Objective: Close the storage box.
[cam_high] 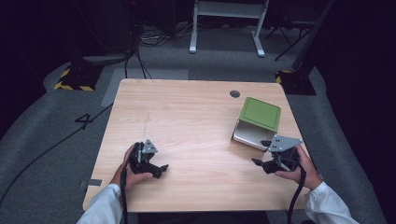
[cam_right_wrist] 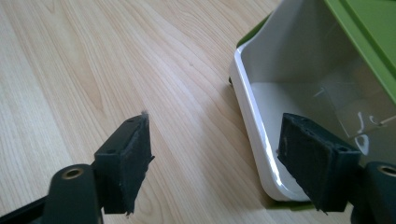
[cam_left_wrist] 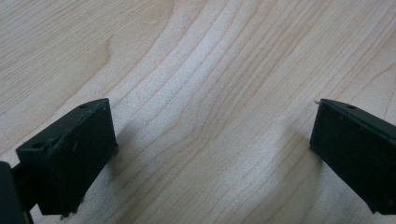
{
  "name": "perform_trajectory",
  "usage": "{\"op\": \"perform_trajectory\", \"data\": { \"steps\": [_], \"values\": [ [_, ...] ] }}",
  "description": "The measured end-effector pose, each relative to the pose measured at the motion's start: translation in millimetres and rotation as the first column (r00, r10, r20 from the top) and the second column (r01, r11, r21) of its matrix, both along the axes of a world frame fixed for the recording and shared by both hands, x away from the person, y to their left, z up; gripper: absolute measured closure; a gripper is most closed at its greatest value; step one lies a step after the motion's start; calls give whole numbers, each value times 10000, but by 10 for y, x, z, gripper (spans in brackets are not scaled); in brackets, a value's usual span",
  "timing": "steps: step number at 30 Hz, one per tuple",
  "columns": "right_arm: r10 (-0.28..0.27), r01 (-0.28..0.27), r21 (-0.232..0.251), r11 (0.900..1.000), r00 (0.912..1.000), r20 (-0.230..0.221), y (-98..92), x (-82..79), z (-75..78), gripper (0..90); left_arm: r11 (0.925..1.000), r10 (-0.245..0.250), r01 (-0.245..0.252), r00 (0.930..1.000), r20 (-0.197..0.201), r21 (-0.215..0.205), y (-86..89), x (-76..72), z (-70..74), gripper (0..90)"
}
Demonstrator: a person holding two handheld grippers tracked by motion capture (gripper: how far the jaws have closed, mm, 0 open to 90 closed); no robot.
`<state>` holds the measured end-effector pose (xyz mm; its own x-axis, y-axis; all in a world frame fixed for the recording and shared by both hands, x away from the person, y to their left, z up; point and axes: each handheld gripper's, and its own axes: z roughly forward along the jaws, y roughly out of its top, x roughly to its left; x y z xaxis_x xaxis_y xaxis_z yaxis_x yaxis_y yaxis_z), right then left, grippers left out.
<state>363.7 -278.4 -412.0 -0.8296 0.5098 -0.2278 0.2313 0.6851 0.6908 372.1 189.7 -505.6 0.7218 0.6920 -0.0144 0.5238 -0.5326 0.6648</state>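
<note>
Pale wood with a wavy, flowing grain makes up the square table [cam_high: 196,116], and near its far edge we see a small round dark grommet [cam_high: 235,94]. On the right side lies a white plastic box [cam_high: 247,135], glossy and smooth-walled, tipped so its open mouth faces the near side; its flat green hinged lid [cam_high: 260,113] stands up behind it. In the right gripper view we look into the bare white interior, and the lid's clear inner panel carries faint marks we cannot read. The right gripper [cam_high: 265,163], held just beside the box, has its 2 matte black rectangular jaws spread wide, grasping nothing. The left gripper [cam_high: 159,169], well apart from the box at the near left, is likewise spread wide over bare wood. White sleeves [cam_high: 105,207] are cut off by the bottom edge. Beyond the table, the grey carpet fades into darkness.
</note>
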Motion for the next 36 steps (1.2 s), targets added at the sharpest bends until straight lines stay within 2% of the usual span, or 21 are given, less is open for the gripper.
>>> {"op": "perform_trajectory", "data": {
  "steps": [6, 13, 23, 36],
  "values": [
    [11, -11, 43, 10000, 9999, 109, -119, -62, -14, 224, 10000, 37, -37, 10000, -18, -26, 0, -7, -1, 5],
    [-332, 330, 90, 9994, 9992, 213, -294, -123, -35, 216, 10000, 38, -38, 10000, -17, -23, 0, -7, -1, 5],
    [-1011, 1012, 140, 9948, 9948, -114, -580, -140, -193, 214, 10000, 38, -38, 10000, -18, -25, 0, -8, -1, 5],
    [-2123, 2132, 61, 9770, 9745, -726, -922, -83, -526, 217, 10000, 38, -38, 10000, -18, -26, 0, -8, -1, 5]
  ]
}}
